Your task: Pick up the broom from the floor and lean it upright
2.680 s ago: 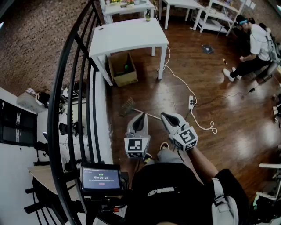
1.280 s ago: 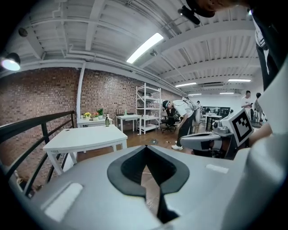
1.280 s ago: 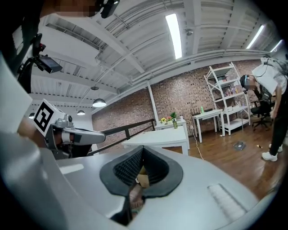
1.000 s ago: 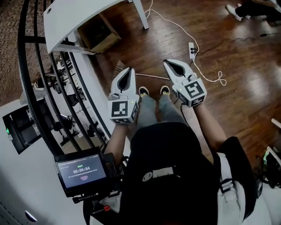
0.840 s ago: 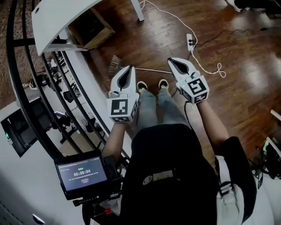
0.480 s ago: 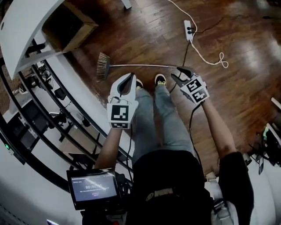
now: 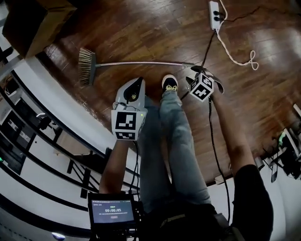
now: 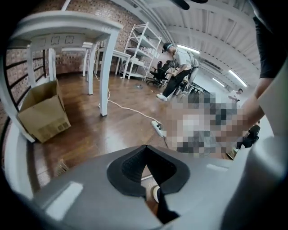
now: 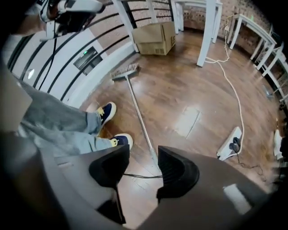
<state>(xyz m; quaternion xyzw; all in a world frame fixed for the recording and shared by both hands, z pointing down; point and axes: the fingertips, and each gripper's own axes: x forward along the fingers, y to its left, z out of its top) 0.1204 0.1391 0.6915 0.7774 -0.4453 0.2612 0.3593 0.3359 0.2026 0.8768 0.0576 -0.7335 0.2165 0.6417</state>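
The broom lies flat on the wooden floor, bristles at the left and its thin metal handle running right. In the right gripper view the broom handle runs from the brush head down to my jaws. My right gripper points steeply down over the handle's end. Its jaws are opening, and the handle's tip shows in the gap of the right gripper, close to the right jaw and not pressed. My left gripper hangs over the left leg, shut on nothing, its tips together.
A cardboard box stands under a white table beyond the brush. A power strip and white cable lie right of the handle. A black-railed white ledge runs along the left. My shoes stand by the handle.
Both grippers have sunk toward the floor as the head view bent lower. The right gripper has tipped downward and its jaws have gone from shut to open over the handle's end.
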